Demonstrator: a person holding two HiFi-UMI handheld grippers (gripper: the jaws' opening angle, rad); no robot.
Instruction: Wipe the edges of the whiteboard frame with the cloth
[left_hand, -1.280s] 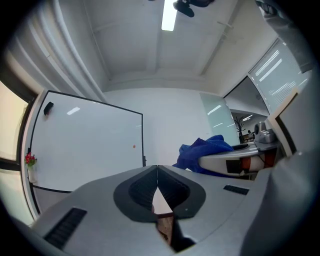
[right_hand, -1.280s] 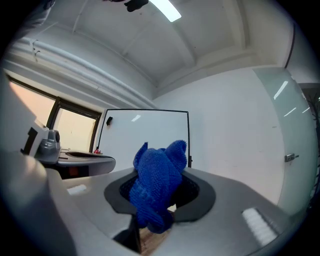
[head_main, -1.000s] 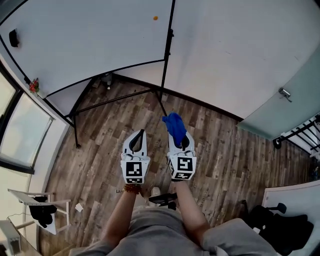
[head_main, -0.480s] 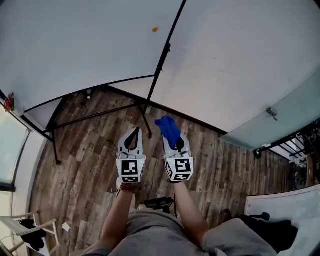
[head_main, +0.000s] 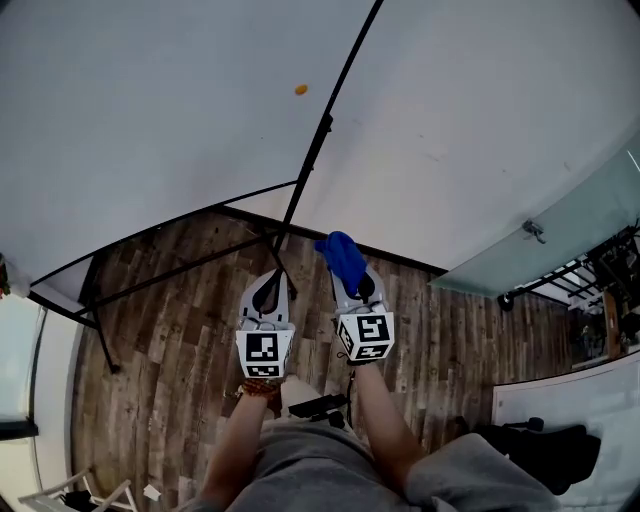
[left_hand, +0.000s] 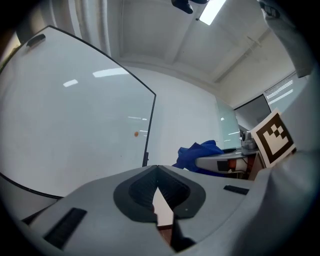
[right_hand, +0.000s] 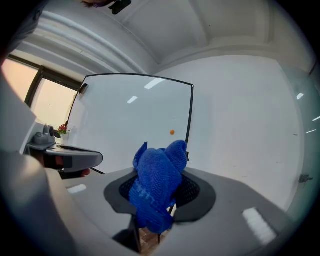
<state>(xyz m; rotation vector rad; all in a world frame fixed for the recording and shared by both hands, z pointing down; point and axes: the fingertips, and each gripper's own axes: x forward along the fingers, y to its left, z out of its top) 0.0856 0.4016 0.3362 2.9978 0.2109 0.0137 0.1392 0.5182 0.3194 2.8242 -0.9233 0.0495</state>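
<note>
Blue cloth (head_main: 342, 256) is bunched up and pinched in the jaws of the right gripper (head_main: 351, 278), held out over the wood floor (head_main: 170, 310) in front of the whiteboard (head_main: 150, 120), near the frame (head_main: 318, 142) at its black right-hand edge. Left gripper (head_main: 271, 280) sits just beside it, jaws pressed together at the tips with nothing in them.
</note>
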